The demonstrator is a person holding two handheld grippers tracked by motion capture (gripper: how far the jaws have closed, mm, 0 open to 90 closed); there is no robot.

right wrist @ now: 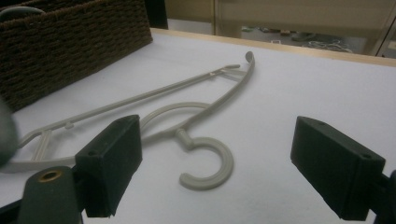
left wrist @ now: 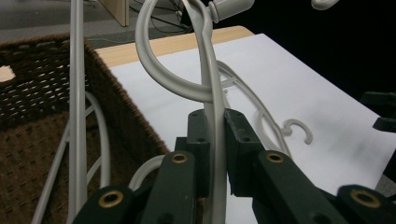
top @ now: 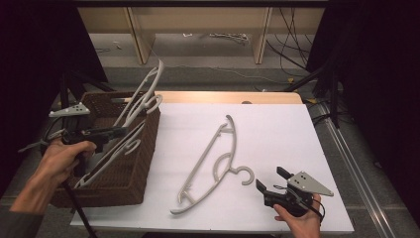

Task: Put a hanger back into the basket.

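The left gripper (top: 119,132) has its jaws pinching the thin curved bar of a pale grey plastic clothes hanger (left wrist: 205,65), which rises tilted above the dark brown woven wicker basket (top: 133,173). The right gripper (top: 271,180) has its jaws spread wide apart, holding nothing; just ahead of them, a second pale grey plastic hanger (right wrist: 205,163) lies flat on the white tabletop (top: 277,134), its hook nearest the jaws.

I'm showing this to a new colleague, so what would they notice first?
Probably the hanger lying flat mid-table, hook toward the open right gripper. Next, the wicker basket at the left with hangers poking out, where the left gripper is clamped on one hanger's bar.
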